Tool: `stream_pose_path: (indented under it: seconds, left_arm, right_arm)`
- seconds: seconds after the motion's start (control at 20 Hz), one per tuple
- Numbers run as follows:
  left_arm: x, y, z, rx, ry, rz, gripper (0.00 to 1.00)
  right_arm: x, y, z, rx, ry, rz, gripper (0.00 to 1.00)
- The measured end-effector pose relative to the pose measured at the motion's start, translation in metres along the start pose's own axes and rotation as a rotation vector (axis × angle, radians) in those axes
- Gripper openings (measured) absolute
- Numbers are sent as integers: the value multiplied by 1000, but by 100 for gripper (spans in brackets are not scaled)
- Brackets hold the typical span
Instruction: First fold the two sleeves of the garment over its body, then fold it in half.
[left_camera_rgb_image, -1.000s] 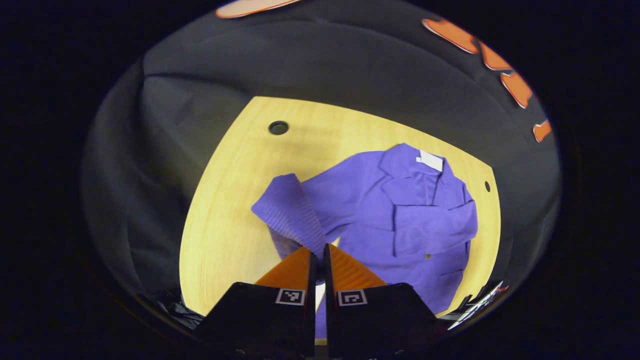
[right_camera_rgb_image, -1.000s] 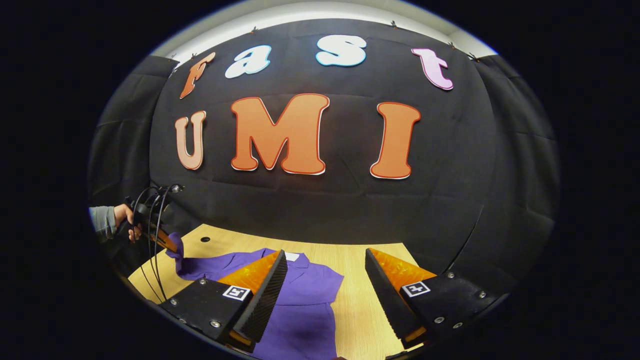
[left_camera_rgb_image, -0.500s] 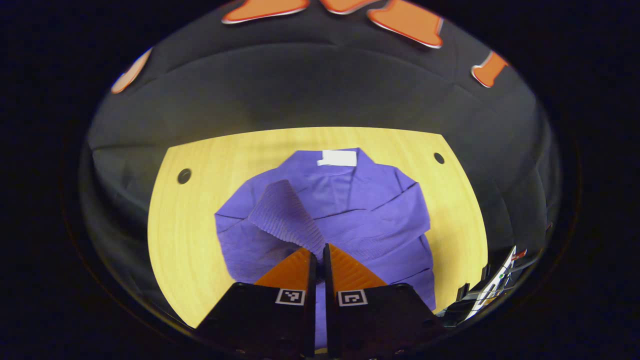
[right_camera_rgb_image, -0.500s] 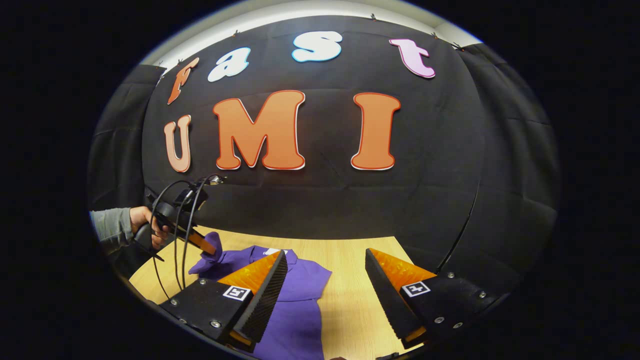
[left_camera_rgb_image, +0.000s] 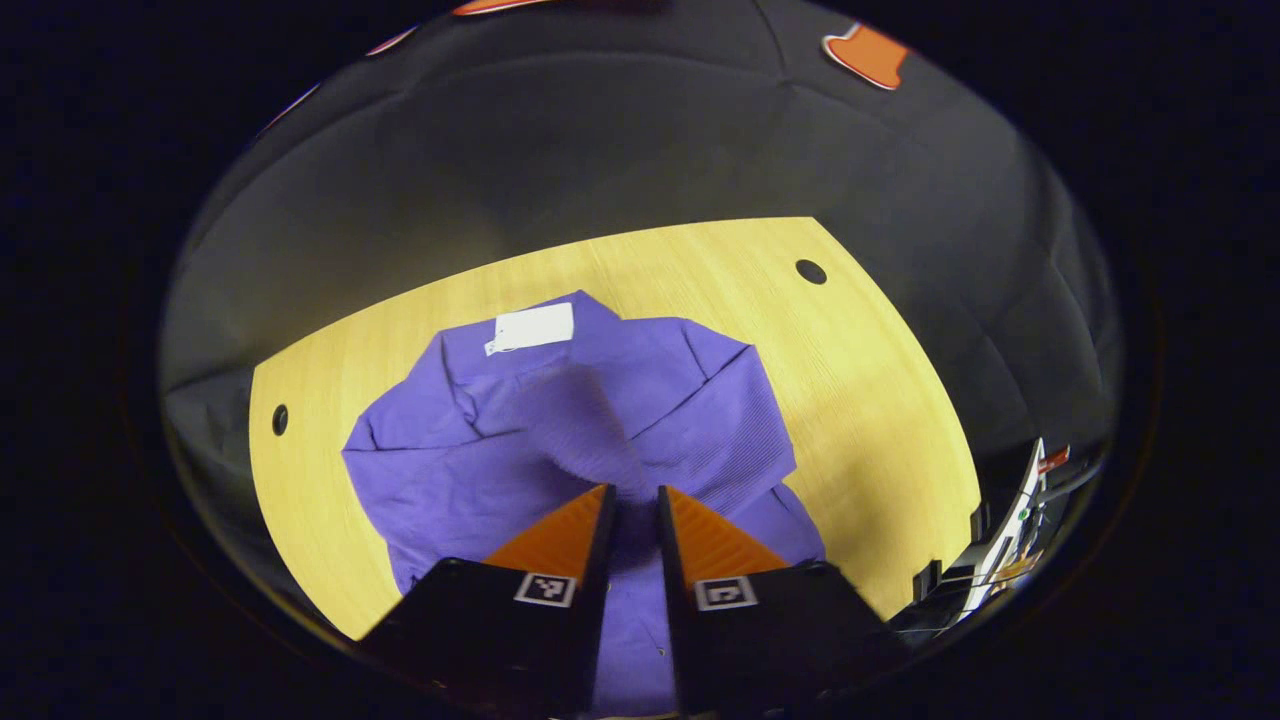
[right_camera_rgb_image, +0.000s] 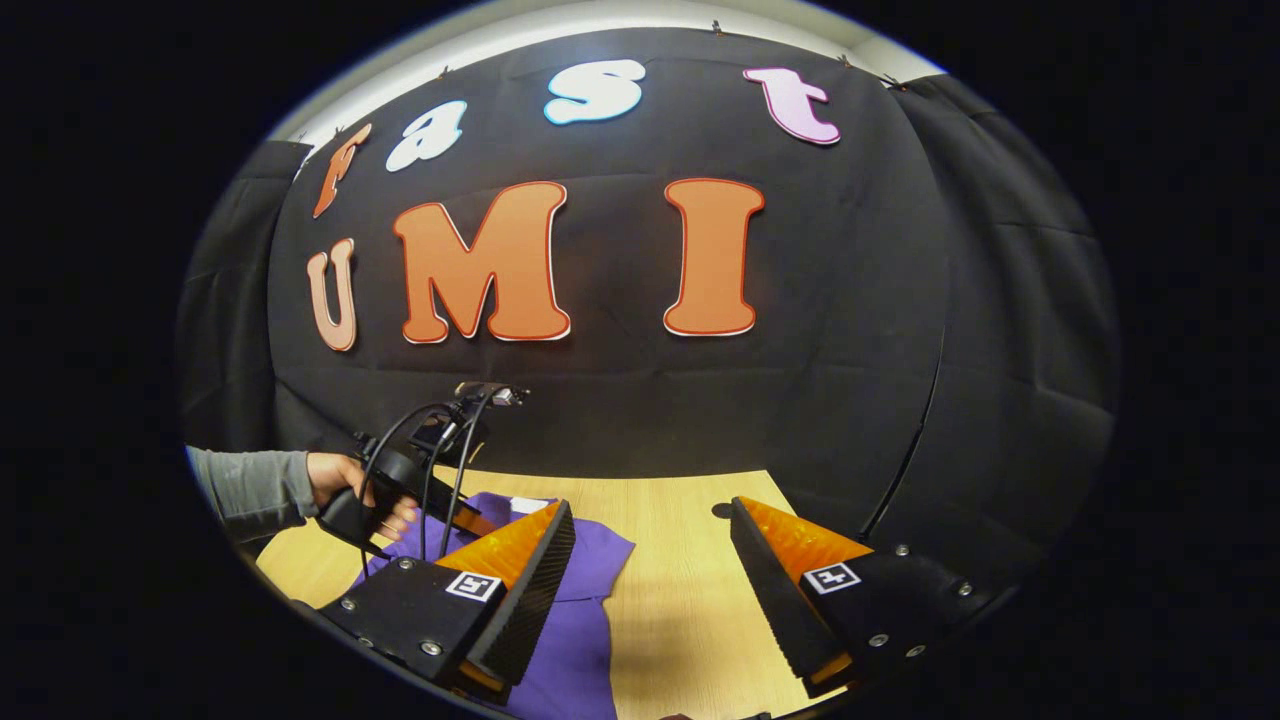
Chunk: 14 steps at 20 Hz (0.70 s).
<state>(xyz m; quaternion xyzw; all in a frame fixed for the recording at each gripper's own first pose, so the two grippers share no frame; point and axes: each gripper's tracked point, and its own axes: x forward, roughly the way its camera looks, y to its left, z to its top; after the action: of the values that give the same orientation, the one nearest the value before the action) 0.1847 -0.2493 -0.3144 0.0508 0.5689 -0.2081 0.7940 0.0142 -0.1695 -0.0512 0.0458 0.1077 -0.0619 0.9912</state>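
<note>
Second sleeve fold in hand, half-fold not started.
My left gripper (left_camera_rgb_image: 630, 500) pinches the sleeve cuff (left_camera_rgb_image: 590, 425), both fingers on it, lifted over the purple garment (left_camera_rgb_image: 480, 480) lying flat on the wooden table (left_camera_rgb_image: 860, 400). Other sleeve (left_camera_rgb_image: 725, 420) looks already laid across the body. My right gripper (right_camera_rgb_image: 650, 560) hangs wide, holding nothing. Next, I'd say: lower the cuff, release.
</note>
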Motion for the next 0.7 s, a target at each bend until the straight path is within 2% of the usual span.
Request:
stream_pose_path:
  seconds: [0.05, 0.2, 0.25, 0.6, 0.7]
  left_arm:
    - [1, -8, 2, 9, -21, -21, 45]
    - [-14, -19, 13, 30, -102, -64, 85]
    - [-21, -14, 15, 31, -132, -54, 89]
    - [-94, 24, 14, 32, -381, 71, 89]
    - [-119, 27, 5, 25, -448, 74, 89]
  right_arm:
    - [1, -1, -2, 3, 5, -2, 94]
    - [5, -3, -8, 18, 23, -5, 94]
    - [6, -1, -7, 24, 21, 0, 94]
    - [16, 22, -7, 16, 9, 25, 94]
    - [17, 33, -5, 9, -1, 37, 94]
